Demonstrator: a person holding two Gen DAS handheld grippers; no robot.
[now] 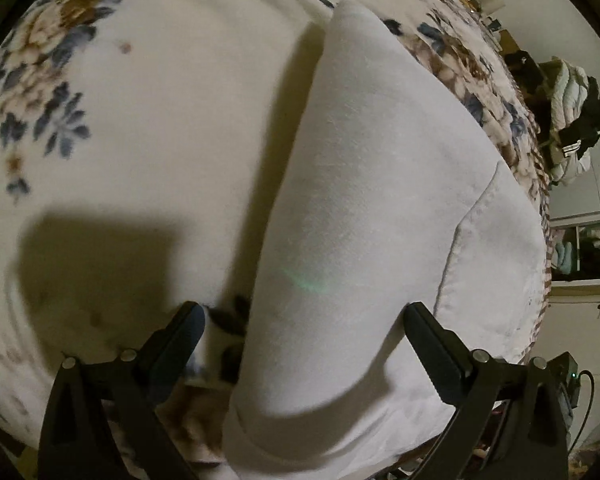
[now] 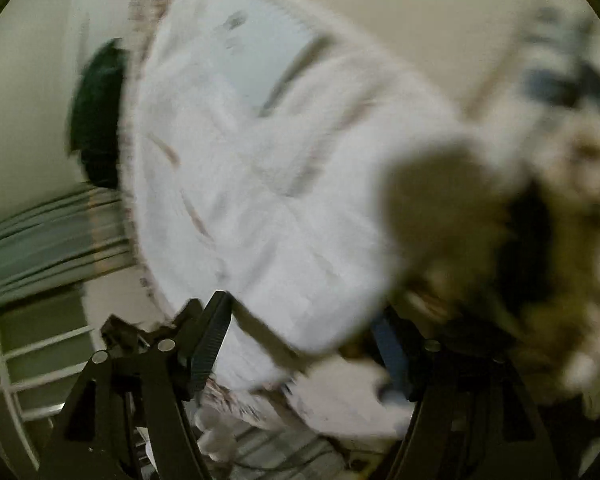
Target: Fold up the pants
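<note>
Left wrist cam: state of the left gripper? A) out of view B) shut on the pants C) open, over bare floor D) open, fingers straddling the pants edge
D: the left gripper is open, its two fingers spread apart with the white pants lying between them on the floral blanket.

floral blanket (image 1: 100, 128) spread flat | clothes pile (image 1: 572, 120) far right | shelving (image 1: 588, 240), possibly a wardrobe

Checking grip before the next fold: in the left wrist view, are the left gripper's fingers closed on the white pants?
No: the left gripper is wide open, its fingers apart above the pants.
</note>
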